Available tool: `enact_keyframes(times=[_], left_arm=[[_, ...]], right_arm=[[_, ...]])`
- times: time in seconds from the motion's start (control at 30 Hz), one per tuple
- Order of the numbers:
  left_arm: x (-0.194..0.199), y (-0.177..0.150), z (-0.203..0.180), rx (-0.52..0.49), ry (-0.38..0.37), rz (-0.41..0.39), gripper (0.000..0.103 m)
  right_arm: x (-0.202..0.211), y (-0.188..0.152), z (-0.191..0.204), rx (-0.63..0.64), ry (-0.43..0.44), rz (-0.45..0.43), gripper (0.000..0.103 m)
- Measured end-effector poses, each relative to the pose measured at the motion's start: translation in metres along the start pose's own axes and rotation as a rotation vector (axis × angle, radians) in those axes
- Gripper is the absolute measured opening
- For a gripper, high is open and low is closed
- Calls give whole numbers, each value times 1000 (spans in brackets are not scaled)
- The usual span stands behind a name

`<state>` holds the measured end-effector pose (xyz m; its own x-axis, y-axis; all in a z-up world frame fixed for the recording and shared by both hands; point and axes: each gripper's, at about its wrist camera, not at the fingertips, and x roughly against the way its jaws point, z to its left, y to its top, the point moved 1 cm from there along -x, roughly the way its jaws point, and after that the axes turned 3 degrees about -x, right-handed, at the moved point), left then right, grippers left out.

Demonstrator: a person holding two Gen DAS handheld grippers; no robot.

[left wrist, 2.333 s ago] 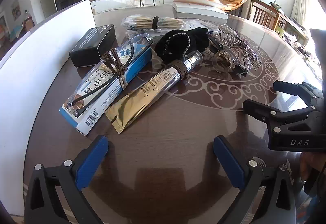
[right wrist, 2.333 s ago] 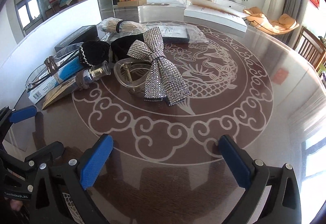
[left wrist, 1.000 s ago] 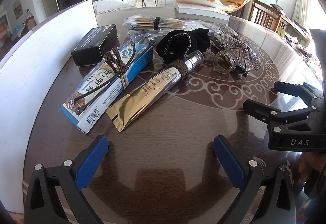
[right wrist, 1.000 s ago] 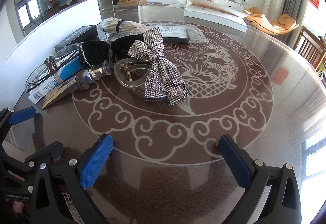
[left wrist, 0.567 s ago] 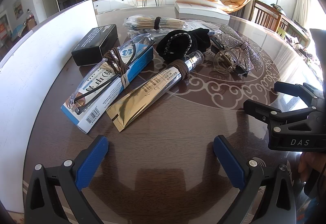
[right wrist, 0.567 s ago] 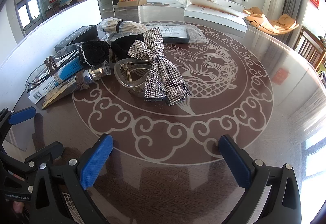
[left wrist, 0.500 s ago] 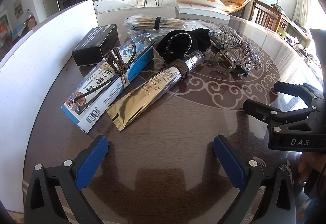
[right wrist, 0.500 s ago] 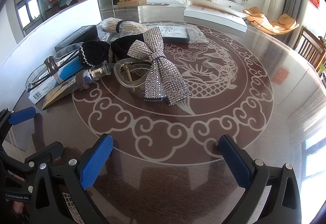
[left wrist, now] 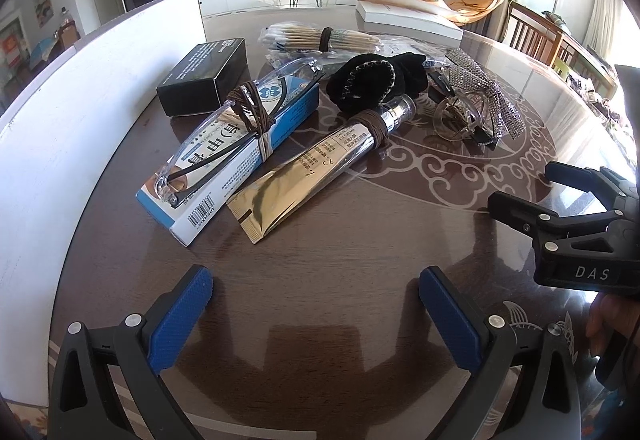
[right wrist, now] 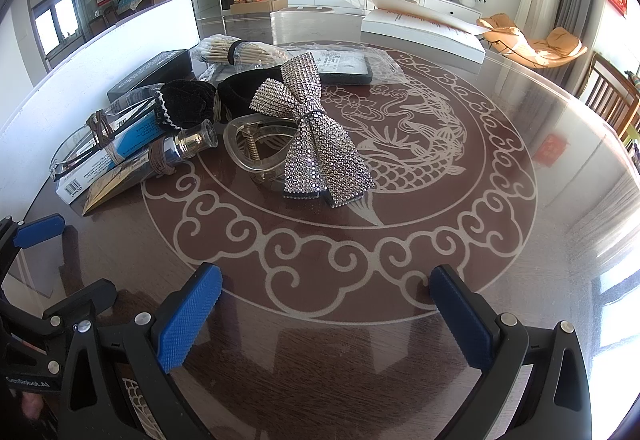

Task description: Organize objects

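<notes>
Left wrist view: gold tube (left wrist: 316,168) lies ahead of spread, empty left tongs (left wrist: 316,316).

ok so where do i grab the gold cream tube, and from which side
Grip the gold cream tube across its round body just below the brown hair tie, coming from above with the left gripper, fingers either side. It lies flat, the crimped tail is thin, and the blue box crowds its left.
</notes>
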<state>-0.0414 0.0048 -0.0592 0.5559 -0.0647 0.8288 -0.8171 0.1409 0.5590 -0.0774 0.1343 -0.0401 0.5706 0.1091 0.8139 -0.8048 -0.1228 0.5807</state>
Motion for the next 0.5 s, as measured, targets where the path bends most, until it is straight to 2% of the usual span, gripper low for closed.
enact_keyframes(times=[0.4, 0.5], left_arm=[[1, -2, 4, 17, 10, 3, 103], [1, -3, 10, 46, 31, 10, 103]], right_arm=[[0, 0, 0, 0, 0, 0, 103], [0, 0, 0, 0, 0, 0, 103]])
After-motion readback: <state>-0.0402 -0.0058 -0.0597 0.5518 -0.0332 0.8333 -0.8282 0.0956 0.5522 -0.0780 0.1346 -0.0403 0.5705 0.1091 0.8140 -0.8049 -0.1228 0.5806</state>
